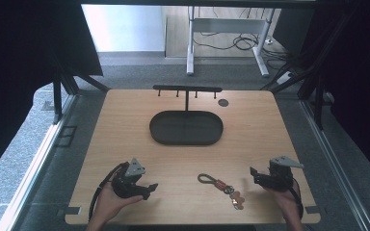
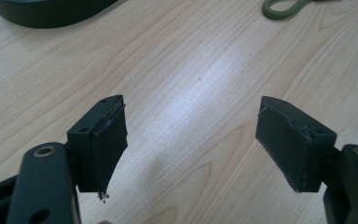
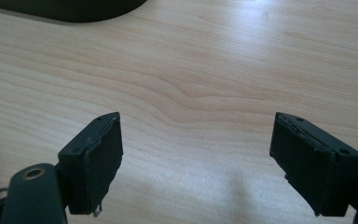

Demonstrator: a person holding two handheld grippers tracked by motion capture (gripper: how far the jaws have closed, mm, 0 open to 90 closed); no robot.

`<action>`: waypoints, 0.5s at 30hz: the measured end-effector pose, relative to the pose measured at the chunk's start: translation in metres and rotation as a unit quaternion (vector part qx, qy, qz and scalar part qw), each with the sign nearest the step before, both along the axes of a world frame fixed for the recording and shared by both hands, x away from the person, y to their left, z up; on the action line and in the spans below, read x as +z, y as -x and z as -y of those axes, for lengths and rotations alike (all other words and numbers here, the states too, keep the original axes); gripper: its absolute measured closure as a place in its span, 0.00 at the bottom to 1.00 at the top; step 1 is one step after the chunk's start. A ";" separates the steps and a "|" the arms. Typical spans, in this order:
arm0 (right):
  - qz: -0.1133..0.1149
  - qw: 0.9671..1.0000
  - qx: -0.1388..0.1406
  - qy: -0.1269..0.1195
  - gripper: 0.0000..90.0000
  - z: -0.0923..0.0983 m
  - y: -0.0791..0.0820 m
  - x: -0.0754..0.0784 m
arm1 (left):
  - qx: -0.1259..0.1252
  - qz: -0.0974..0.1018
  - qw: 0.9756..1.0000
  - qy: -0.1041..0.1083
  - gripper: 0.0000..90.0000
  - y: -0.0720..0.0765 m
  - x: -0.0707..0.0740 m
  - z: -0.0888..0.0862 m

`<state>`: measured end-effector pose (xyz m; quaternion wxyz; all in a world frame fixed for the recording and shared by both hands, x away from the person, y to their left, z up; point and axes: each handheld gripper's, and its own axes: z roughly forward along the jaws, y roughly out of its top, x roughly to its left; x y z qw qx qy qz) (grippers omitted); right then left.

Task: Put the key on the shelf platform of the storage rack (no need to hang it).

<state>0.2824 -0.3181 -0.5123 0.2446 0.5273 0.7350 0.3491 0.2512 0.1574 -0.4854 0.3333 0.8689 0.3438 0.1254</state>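
Both claws are spread wide and empty, left claw (image 1: 150, 186) and right claw (image 1: 253, 173) flanking the keychain (image 1: 220, 186) lying flat on the bench (image 1: 125, 125), so a clumsy grab could just shove it around.

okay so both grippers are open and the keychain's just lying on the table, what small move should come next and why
Probably ease the right gripper leftward and down toward the keychain. It lies flat on the table between the two grippers, nearer the right one, untouched. Both are open and empty, the left gripper too. The hook stand with its tray sits beyond, a likely destination.
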 end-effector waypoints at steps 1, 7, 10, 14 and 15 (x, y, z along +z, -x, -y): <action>-0.004 1.000 0.003 0.001 0.19 0.001 0.001 -0.001 | -0.001 0.001 1.000 -0.001 0.28 0.000 0.000 0.000; -0.013 1.000 0.010 -0.005 0.22 0.006 0.006 -0.002 | -0.002 -0.002 1.000 -0.001 0.28 -0.002 0.000 0.000; -0.020 1.000 0.013 0.002 0.23 0.006 0.008 -0.002 | -0.007 -0.003 1.000 -0.003 0.28 -0.003 0.001 0.002; -0.029 0.999 0.008 0.011 0.23 0.008 0.013 -0.003 | -0.013 0.002 1.000 0.001 0.28 -0.005 0.004 0.003; -0.030 0.999 0.009 0.011 0.23 0.009 0.015 -0.003 | -0.014 0.003 1.000 0.003 0.28 -0.006 0.005 0.004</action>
